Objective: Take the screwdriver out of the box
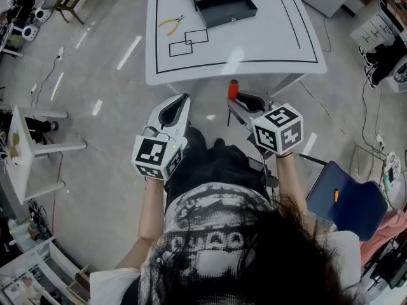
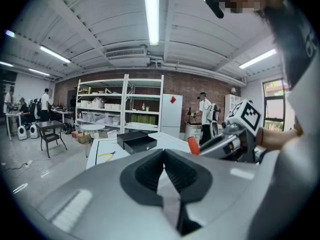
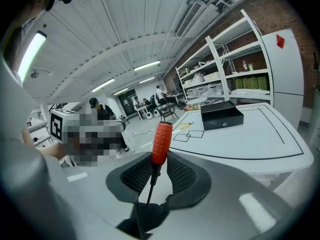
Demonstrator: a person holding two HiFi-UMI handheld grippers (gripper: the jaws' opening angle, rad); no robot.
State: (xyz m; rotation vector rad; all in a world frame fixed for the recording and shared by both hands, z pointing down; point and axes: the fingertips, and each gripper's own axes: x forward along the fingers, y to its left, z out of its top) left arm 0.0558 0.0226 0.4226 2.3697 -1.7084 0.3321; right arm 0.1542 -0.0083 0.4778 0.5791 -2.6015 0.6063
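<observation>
A screwdriver (image 1: 233, 89) with a red handle (image 3: 161, 141) stands up between the pads of my right gripper (image 1: 236, 101), which is shut on its thin shaft (image 3: 152, 181). The handle pokes out past the fingertips. My left gripper (image 1: 184, 98) is beside it on the left, shut with nothing in it; its pads meet at the tip (image 2: 164, 154). Both grippers hang in the air in front of the person's body, short of the table's near edge. The black box (image 1: 221, 2) sits open at the far side of the white table (image 1: 267, 43), well away from both grippers.
Yellow-handled pliers (image 1: 172, 23) lie on the table left of the box, near two taped squares (image 1: 187, 42). A blue chair (image 1: 346, 199) stands at the right, a small white table (image 1: 19, 151) at the left. White shelves (image 2: 125, 104) and people are in the room behind.
</observation>
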